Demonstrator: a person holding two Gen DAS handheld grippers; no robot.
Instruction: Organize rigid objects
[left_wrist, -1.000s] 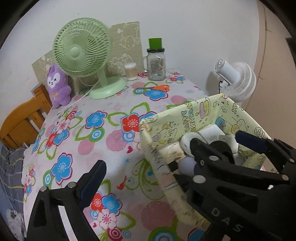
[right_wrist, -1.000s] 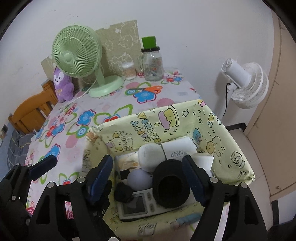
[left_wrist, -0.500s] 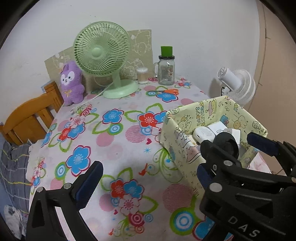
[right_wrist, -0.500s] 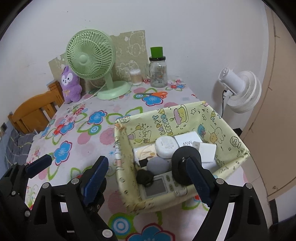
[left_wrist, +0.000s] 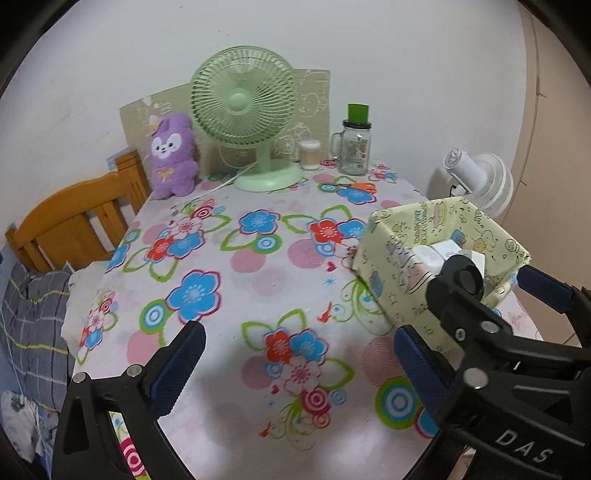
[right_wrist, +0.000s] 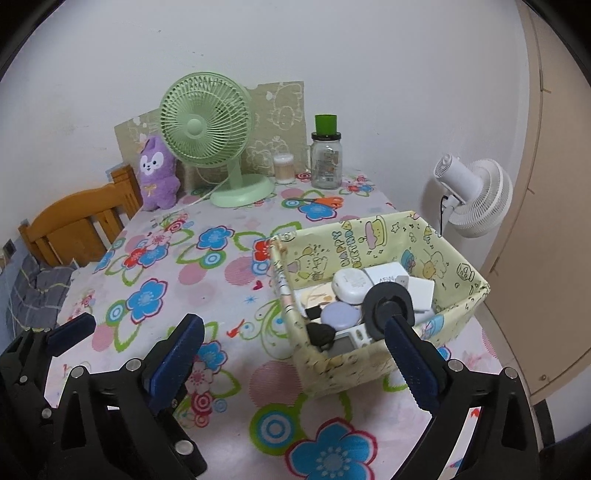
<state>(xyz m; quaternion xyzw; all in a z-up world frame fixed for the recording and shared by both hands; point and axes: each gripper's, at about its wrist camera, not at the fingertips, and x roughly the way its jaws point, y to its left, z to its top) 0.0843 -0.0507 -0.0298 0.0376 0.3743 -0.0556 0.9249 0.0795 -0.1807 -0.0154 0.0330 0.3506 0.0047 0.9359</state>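
Both grippers, left (left_wrist: 295, 365) and right (right_wrist: 293, 363), gape empty, the right's jaws just widening, beside the filled box (right_wrist: 373, 363).

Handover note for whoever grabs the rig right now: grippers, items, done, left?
Left gripper: open, empty, over bare tablecloth.
Right gripper: open, empty; its jaws have just been opening, nothing between them.
Yellow box sits at the table's right edge, holding the black ring, white chargers, lavender round case and a small white device.
Done: those small items are all in the box.
Left: orange scissors lie loose near the glass jar; box them if they count. The green fan and plush look like fixtures.
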